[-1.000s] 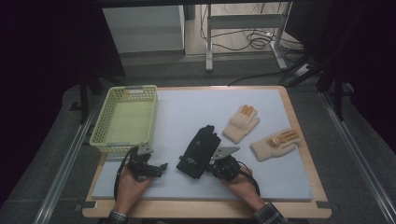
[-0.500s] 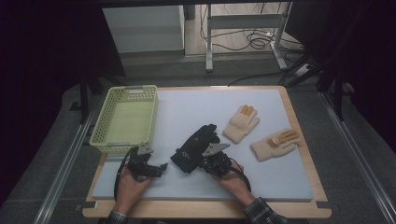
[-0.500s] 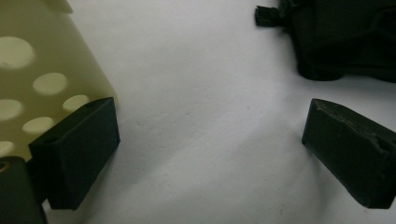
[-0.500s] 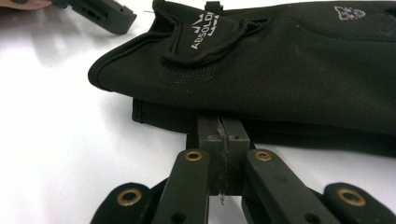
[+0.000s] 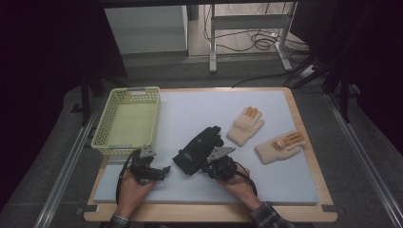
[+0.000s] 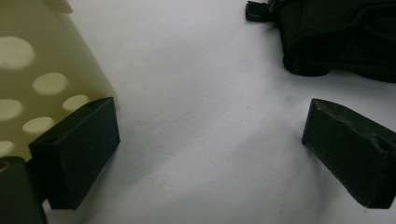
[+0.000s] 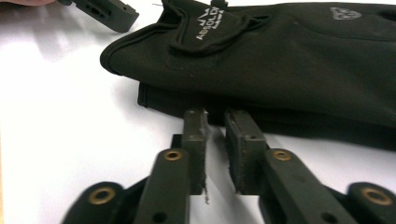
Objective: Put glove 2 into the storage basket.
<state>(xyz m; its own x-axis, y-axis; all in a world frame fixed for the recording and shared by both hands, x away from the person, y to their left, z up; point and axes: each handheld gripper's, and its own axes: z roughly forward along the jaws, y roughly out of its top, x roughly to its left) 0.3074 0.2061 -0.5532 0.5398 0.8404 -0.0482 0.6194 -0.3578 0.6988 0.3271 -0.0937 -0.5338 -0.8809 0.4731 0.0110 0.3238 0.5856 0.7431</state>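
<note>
Your right gripper (image 7: pixel 215 116) has just been opening; its jaws stand slightly parted with nothing between them, right at the black glove (image 5: pixel 198 149) lying mid-mat, probably released there. Your left gripper (image 5: pixel 151 167) waits wide open and empty beside the basket (image 5: pixel 105 124), likely where the glove goes

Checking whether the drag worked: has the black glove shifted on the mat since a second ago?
Yes. The black glove has slid left, toward the basket and away from the two beige gloves, which stayed put.
</note>
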